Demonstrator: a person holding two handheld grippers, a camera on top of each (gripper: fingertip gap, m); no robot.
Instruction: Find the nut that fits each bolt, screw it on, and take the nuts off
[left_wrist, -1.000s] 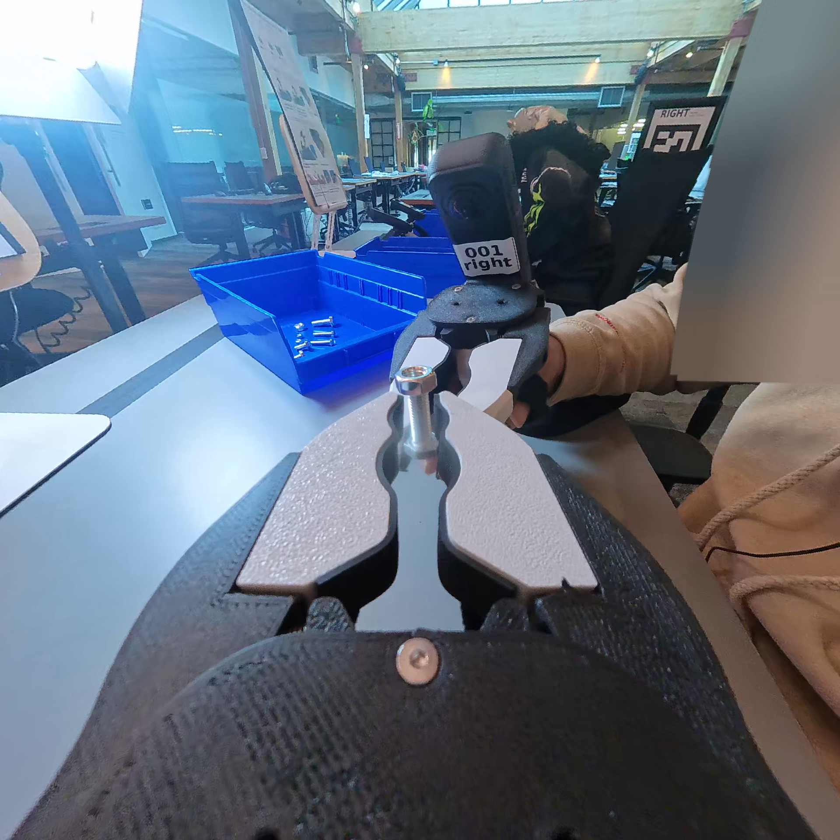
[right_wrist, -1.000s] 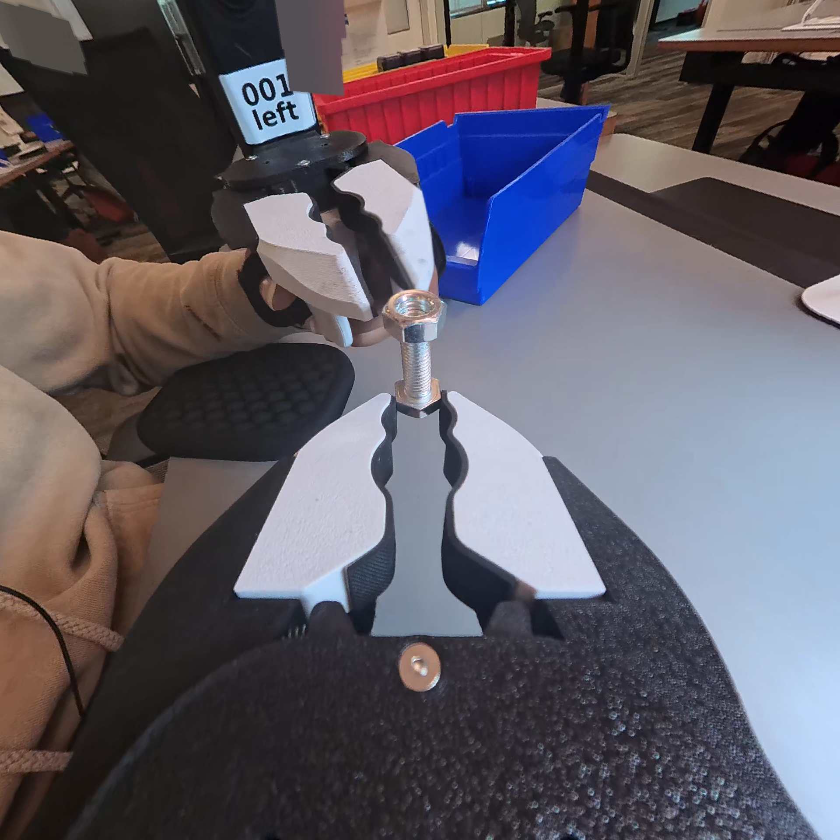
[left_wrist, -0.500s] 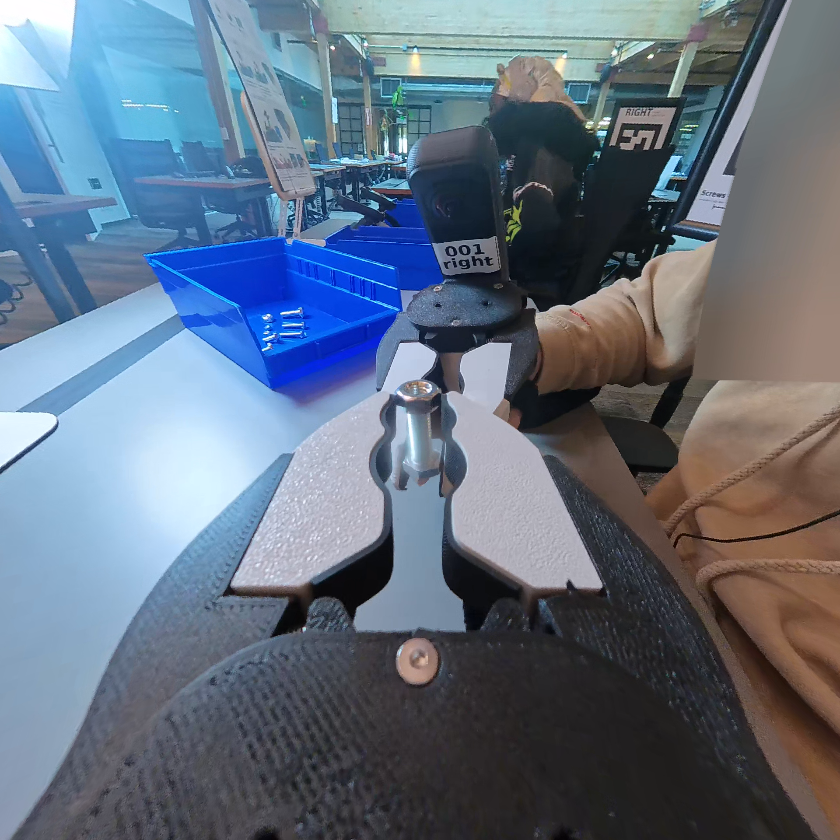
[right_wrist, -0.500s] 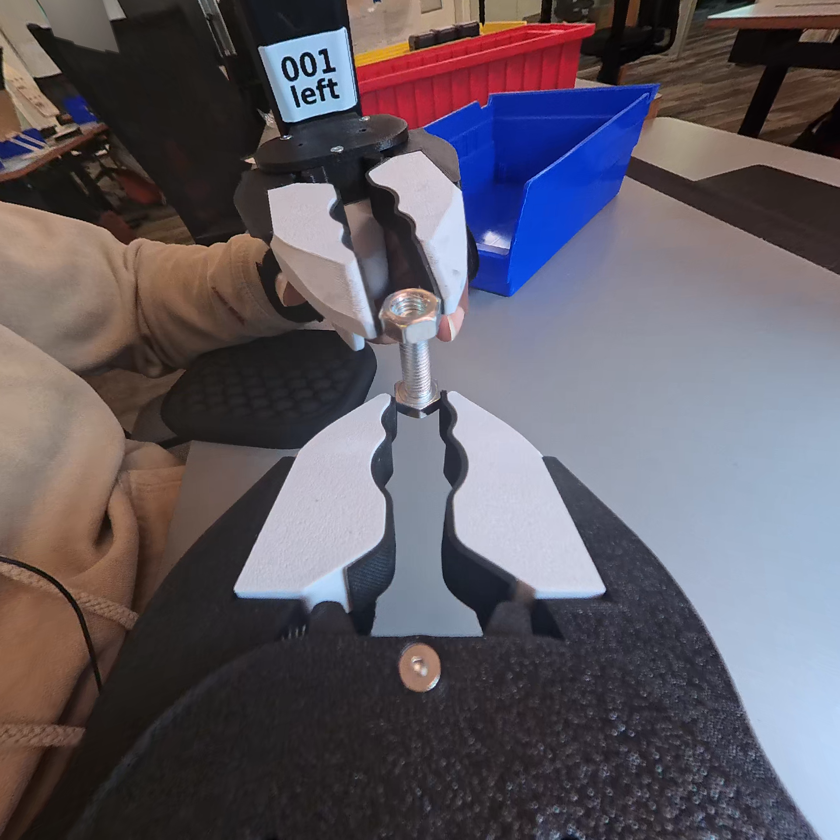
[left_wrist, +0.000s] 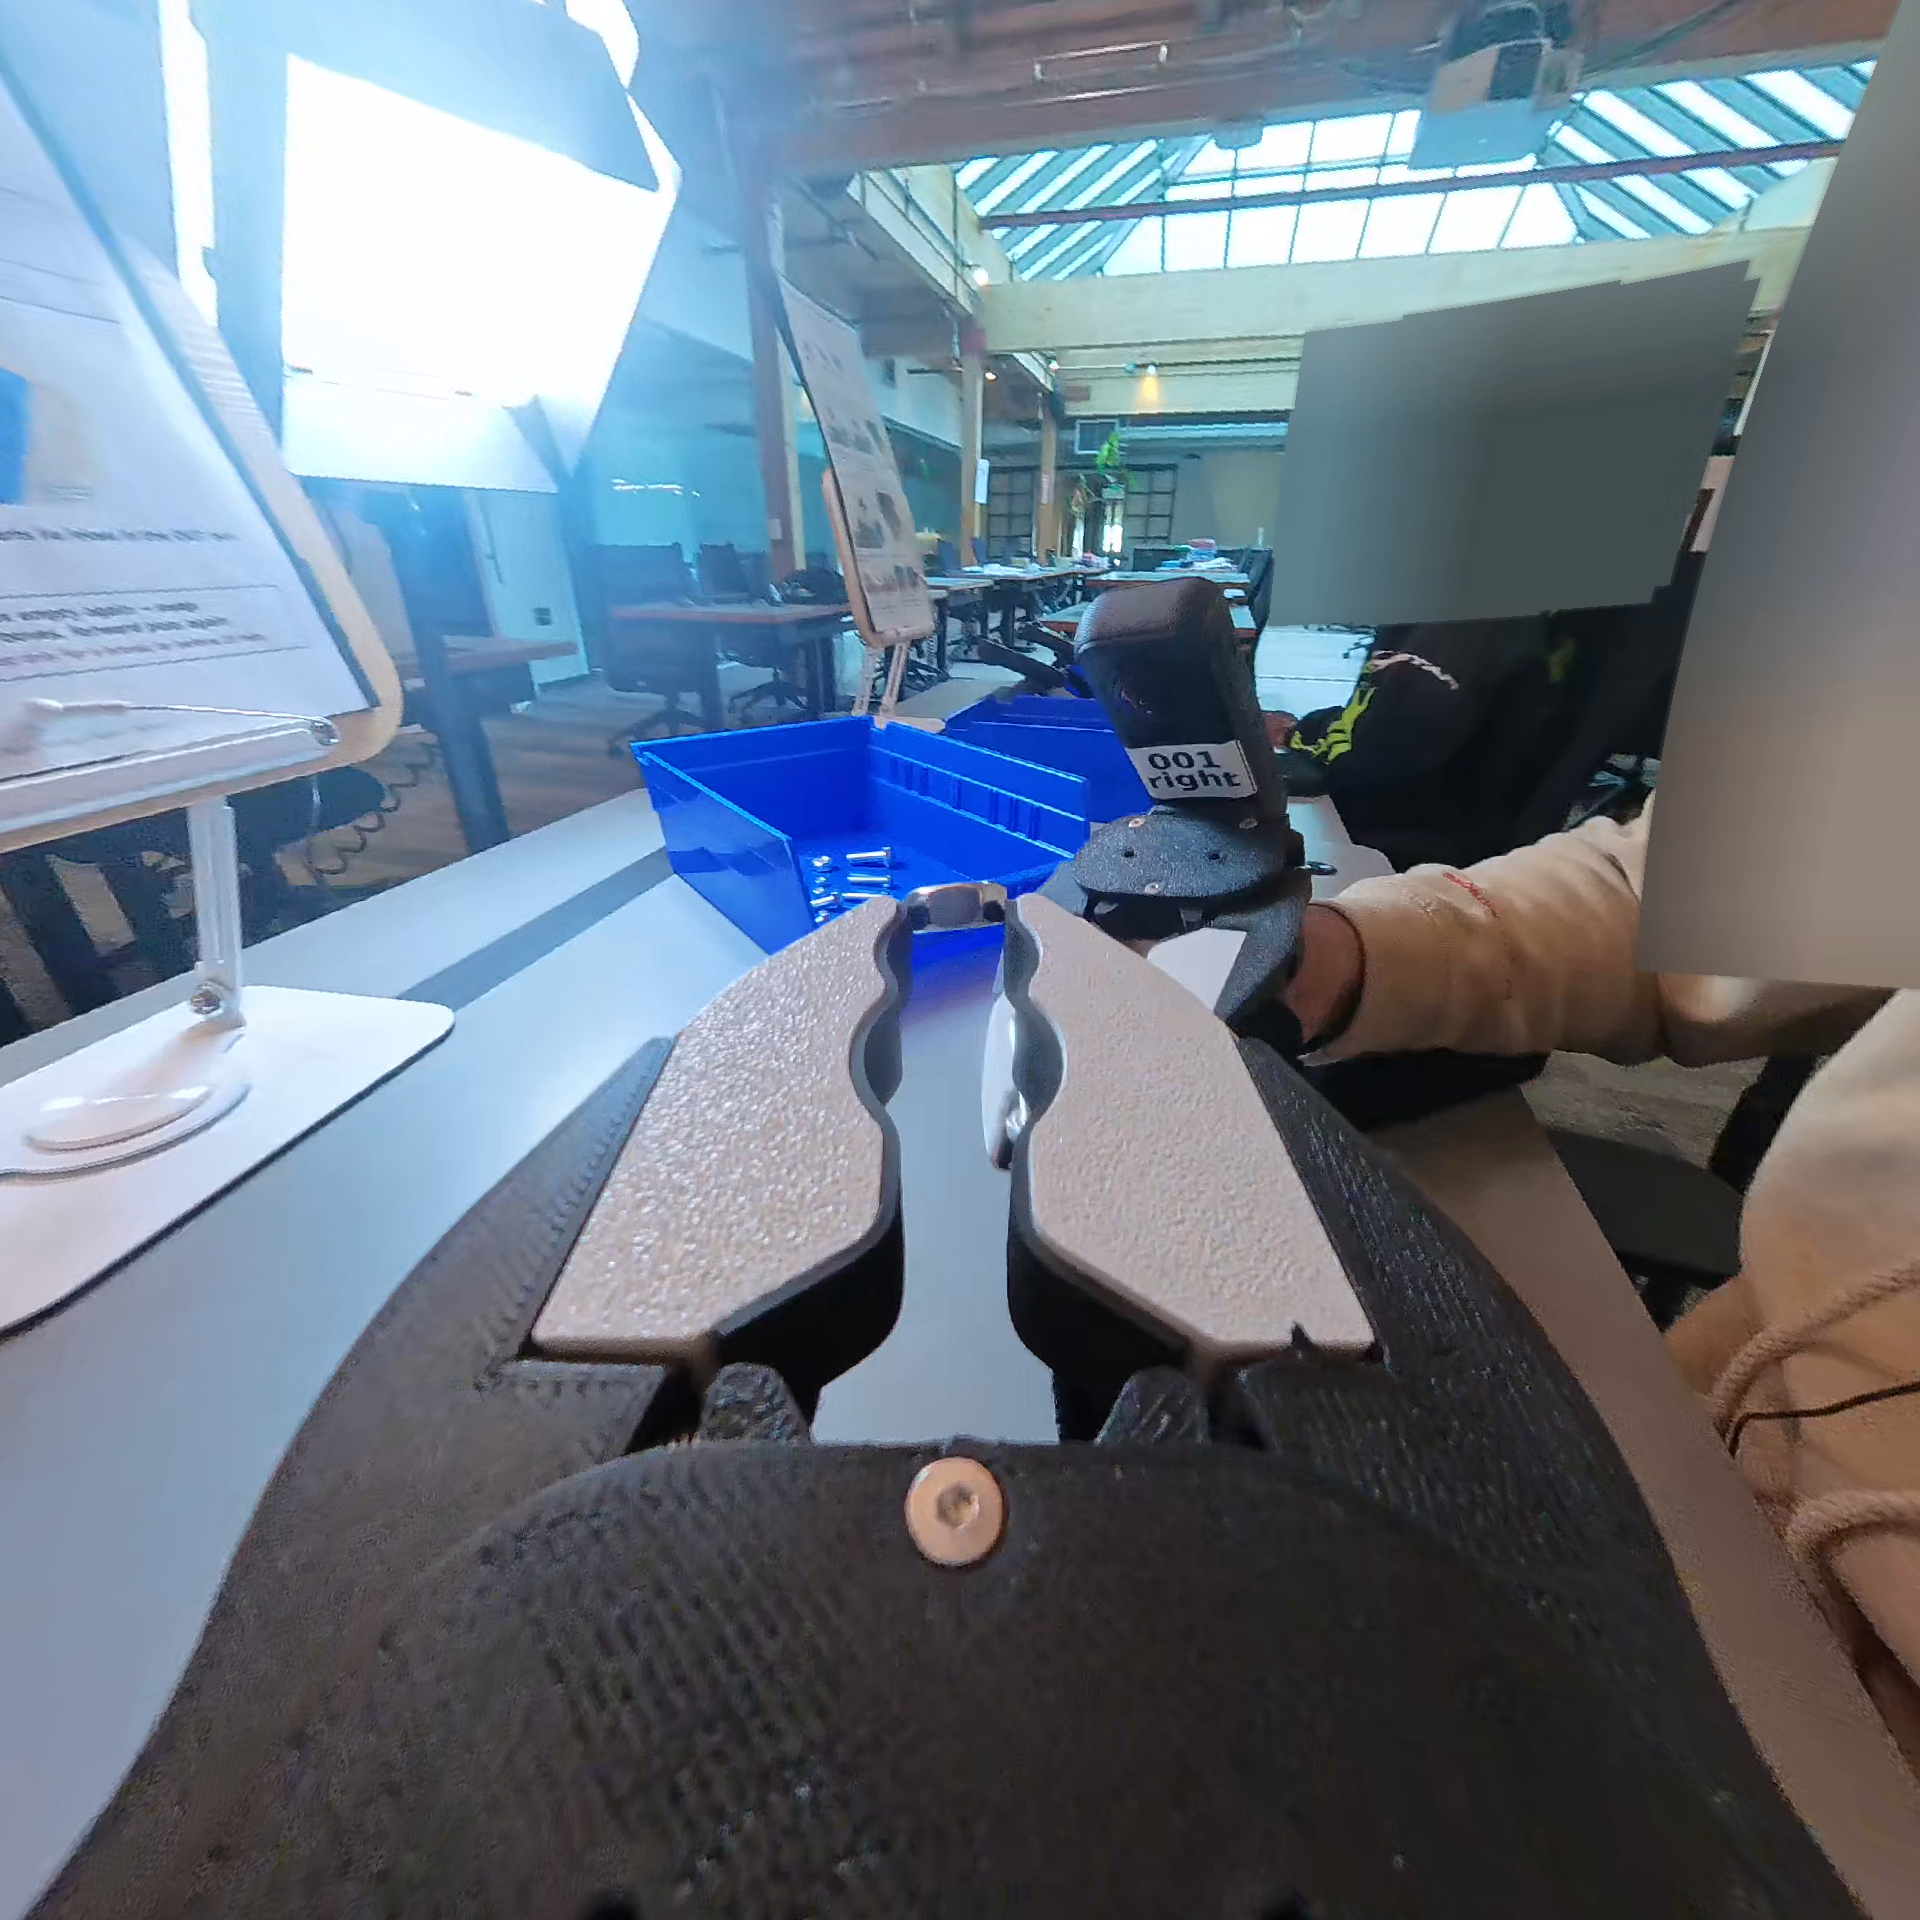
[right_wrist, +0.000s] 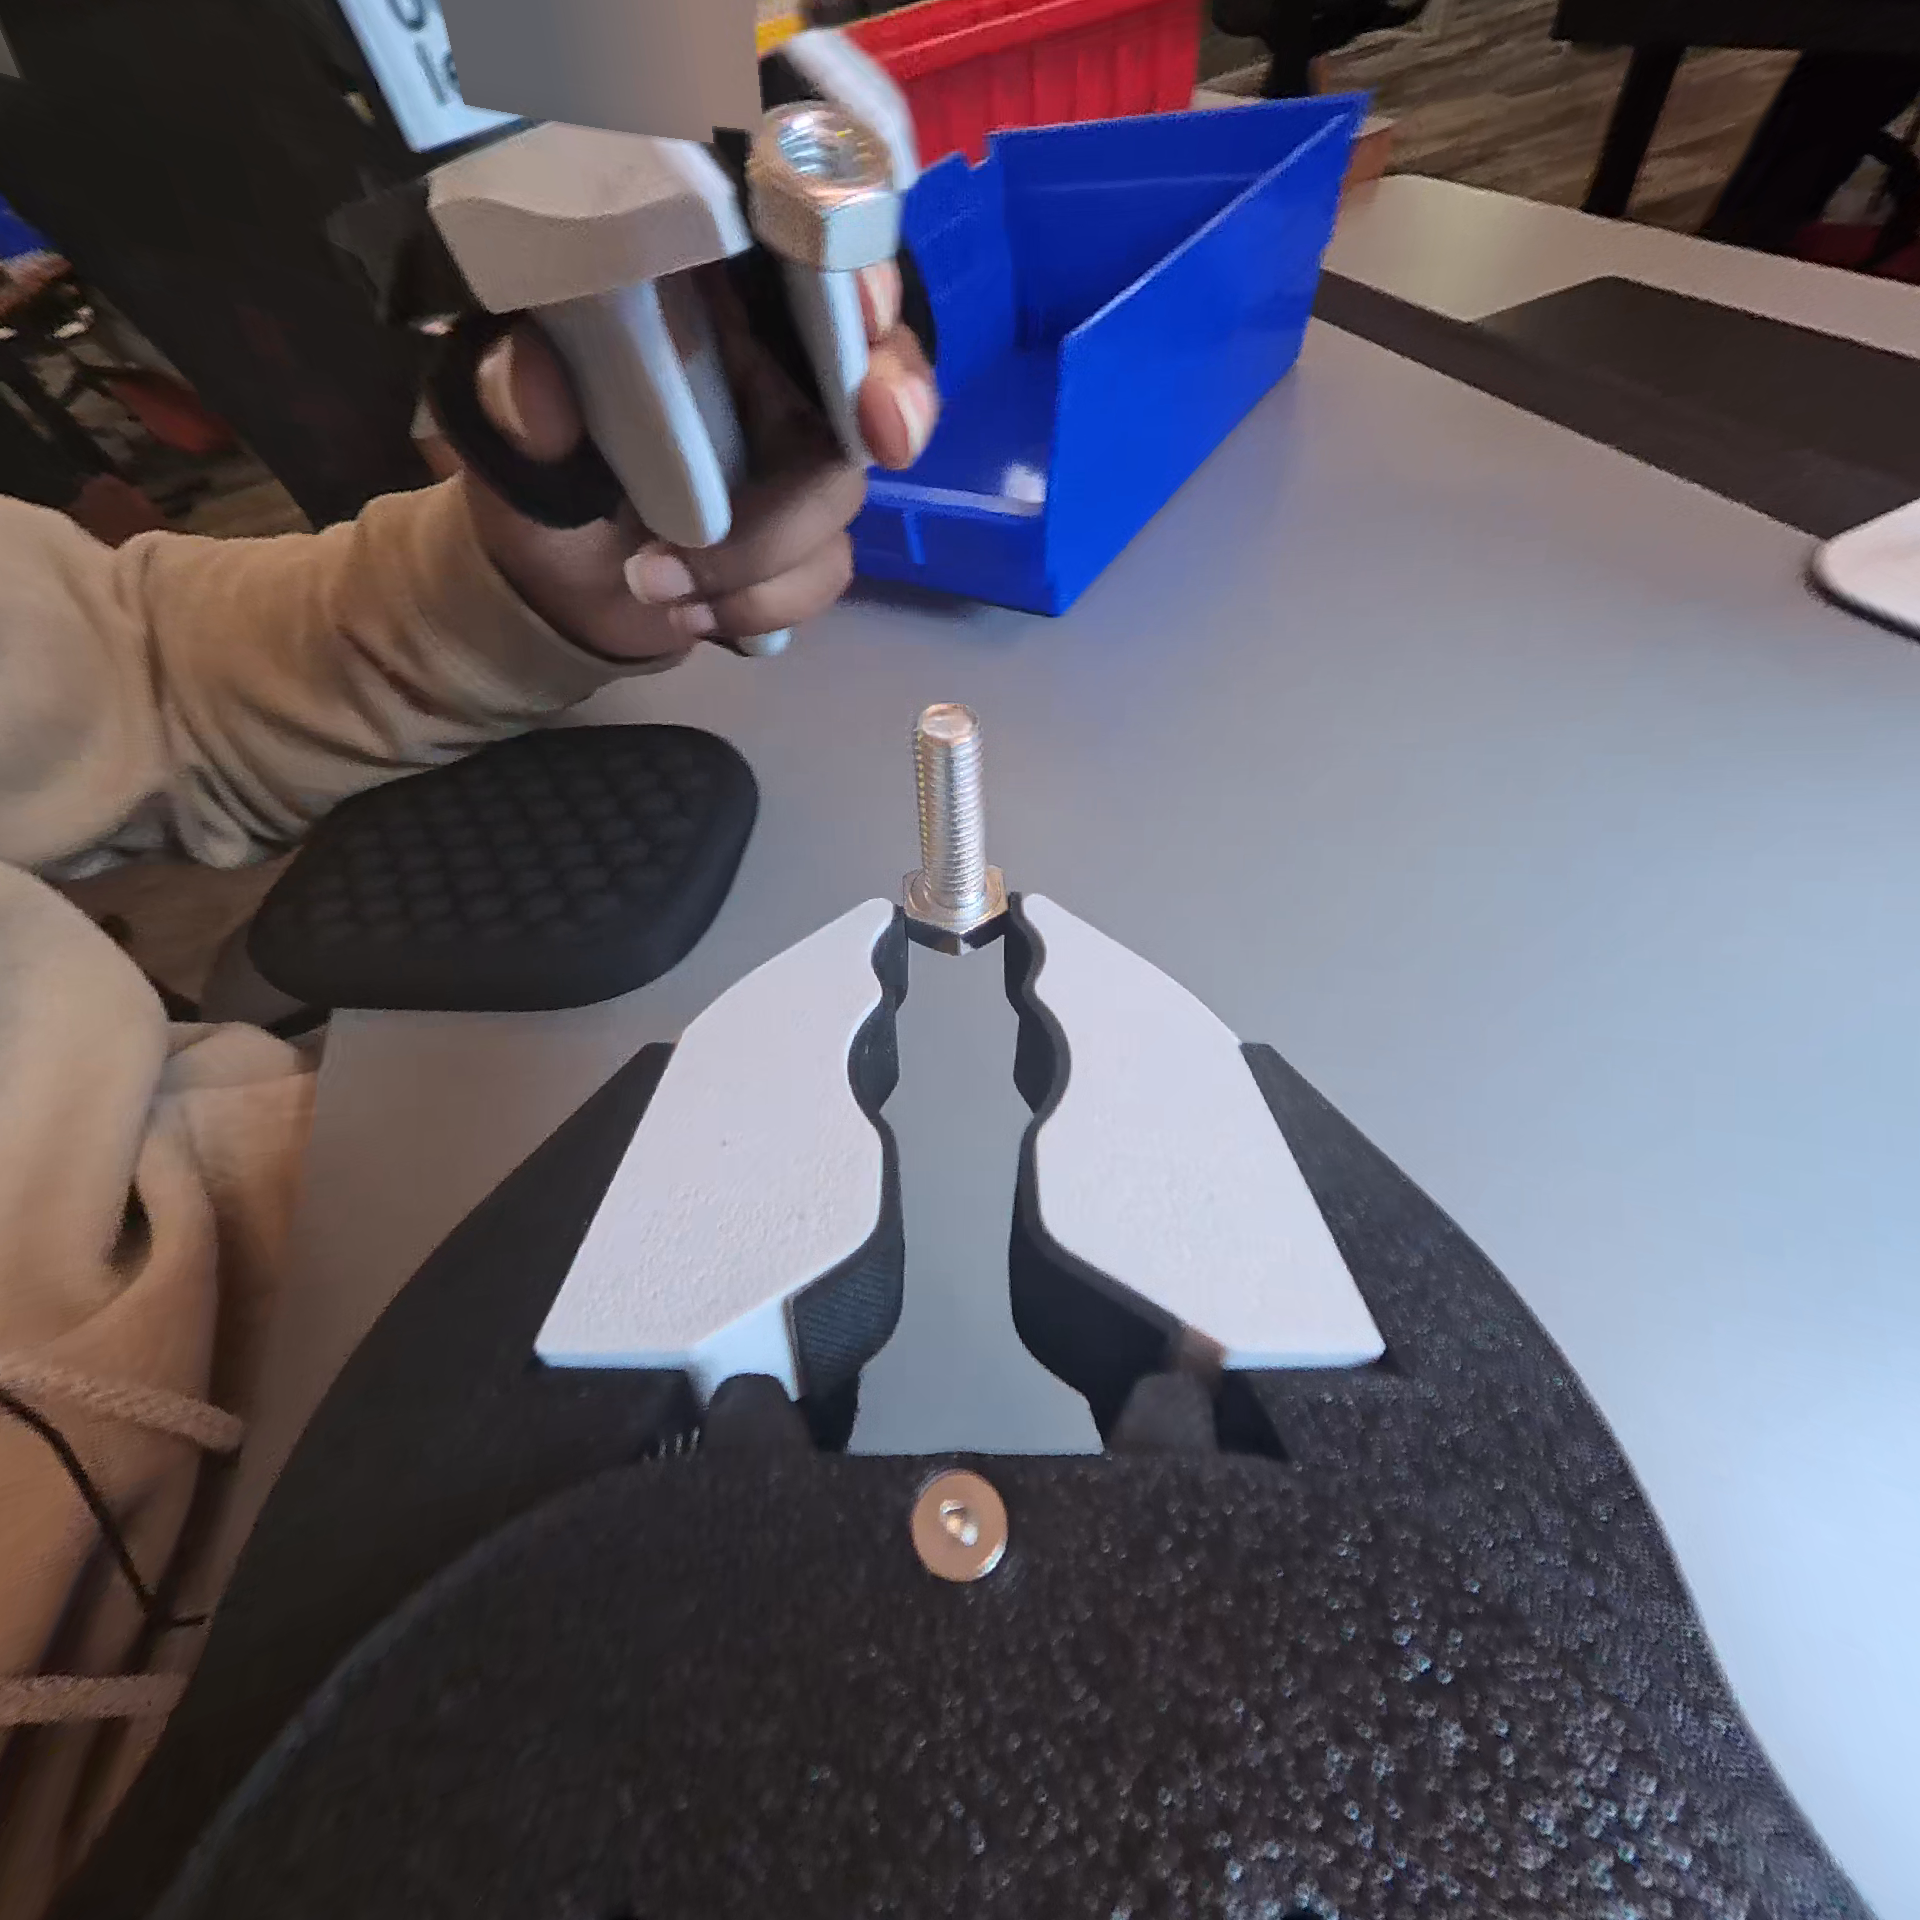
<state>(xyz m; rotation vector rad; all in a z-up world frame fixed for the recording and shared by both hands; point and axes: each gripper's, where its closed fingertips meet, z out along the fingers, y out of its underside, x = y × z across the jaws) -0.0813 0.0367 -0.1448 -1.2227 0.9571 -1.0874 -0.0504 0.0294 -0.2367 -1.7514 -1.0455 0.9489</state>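
Right wrist view: right gripper fingers clamp the hex bolt by its head, shaft pointing away, while the left gripper fingers pinch the freed nut up and left, apart.

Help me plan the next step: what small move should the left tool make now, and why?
Probably carry the nut to the blue bin and release it: the left tool grips it clear of the bolt, whose thread is bare in the right tool.
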